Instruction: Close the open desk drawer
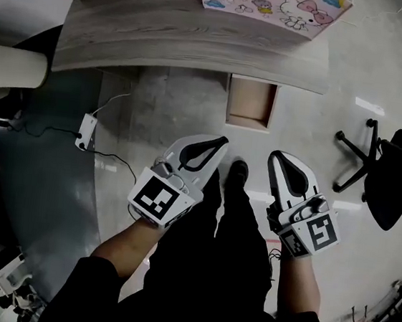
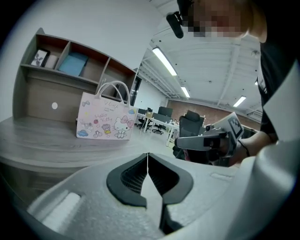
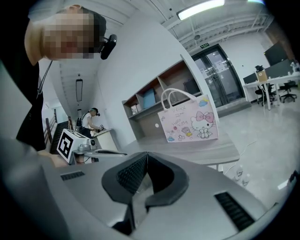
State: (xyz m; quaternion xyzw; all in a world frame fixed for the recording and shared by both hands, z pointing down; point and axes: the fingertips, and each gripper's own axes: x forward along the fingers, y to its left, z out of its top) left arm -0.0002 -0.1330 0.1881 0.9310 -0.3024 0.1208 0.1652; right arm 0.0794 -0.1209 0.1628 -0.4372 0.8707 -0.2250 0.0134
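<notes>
The open drawer (image 1: pixel 251 103) sticks out from under the curved wooden desk (image 1: pixel 165 30), and its brown inside looks empty. My left gripper (image 1: pixel 222 142) is shut with nothing in it, its tips meeting, and it hangs nearer to me than the drawer's front and a little to its left. My right gripper (image 1: pixel 274 156) is also shut and empty, just right of the drawer's line and apart from it. In the left gripper view the closed tips (image 2: pixel 148 154) point over the desk top (image 2: pixel 56 145). The right gripper view shows closed tips (image 3: pixel 147 153) and the desk (image 3: pixel 197 150) beyond.
A pink cartoon-cat bag (image 1: pixel 273 2) stands on the desk. A black office chair (image 1: pixel 390 175) is at the right. A white power strip (image 1: pixel 85 133) with cables lies on the floor at the left. My legs and a shoe (image 1: pixel 238 172) are between the grippers.
</notes>
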